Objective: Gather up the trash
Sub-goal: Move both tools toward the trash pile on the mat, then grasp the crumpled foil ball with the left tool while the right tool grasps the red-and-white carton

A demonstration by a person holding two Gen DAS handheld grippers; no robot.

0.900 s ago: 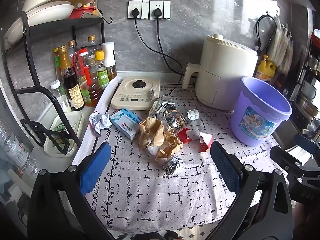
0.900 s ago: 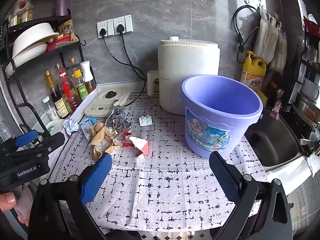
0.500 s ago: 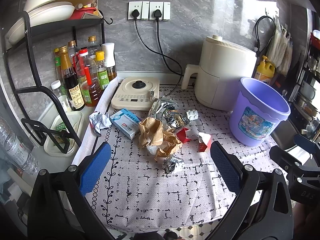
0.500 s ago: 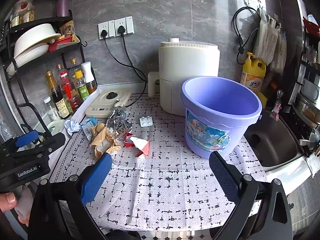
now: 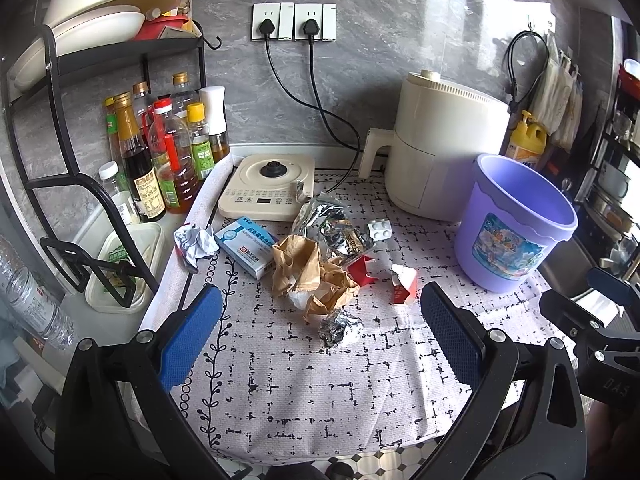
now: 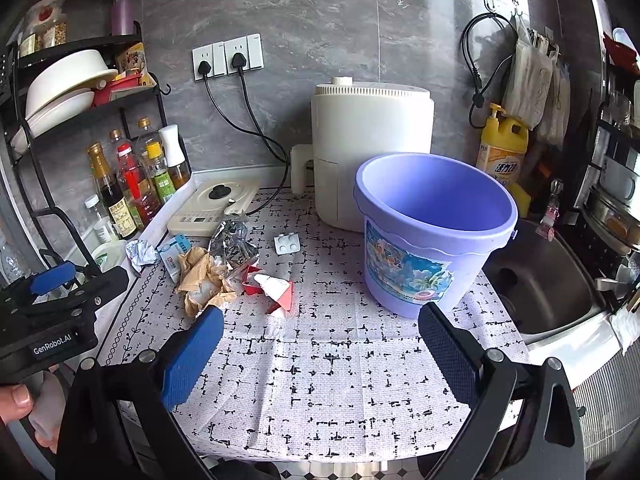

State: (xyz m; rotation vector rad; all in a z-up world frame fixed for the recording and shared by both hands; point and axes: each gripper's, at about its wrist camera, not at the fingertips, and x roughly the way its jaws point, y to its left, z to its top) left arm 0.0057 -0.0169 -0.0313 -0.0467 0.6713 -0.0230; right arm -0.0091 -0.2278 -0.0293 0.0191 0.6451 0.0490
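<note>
Left wrist view: the left gripper (image 5: pixel 320 344) hangs with jaws wide apart and empty; near it lies a foil ball (image 5: pixel 338 326), crumpled brown paper (image 5: pixel 308 276) behind, the purple bucket (image 5: pixel 516 224) at far right.

Right wrist view: the right gripper (image 6: pixel 320 346) is spread wide, empty, over the cloth (image 6: pixel 320 380); the bucket (image 6: pixel 432 232) stands just beyond, trash to its left.

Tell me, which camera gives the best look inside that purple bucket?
The right wrist view. There the purple bucket sits near the middle, and you look down past its rim onto most of the inner wall, which looks bare. The left wrist view shows the bucket off to the right, mostly its outside and picture label, with only part of the inner wall.
</note>
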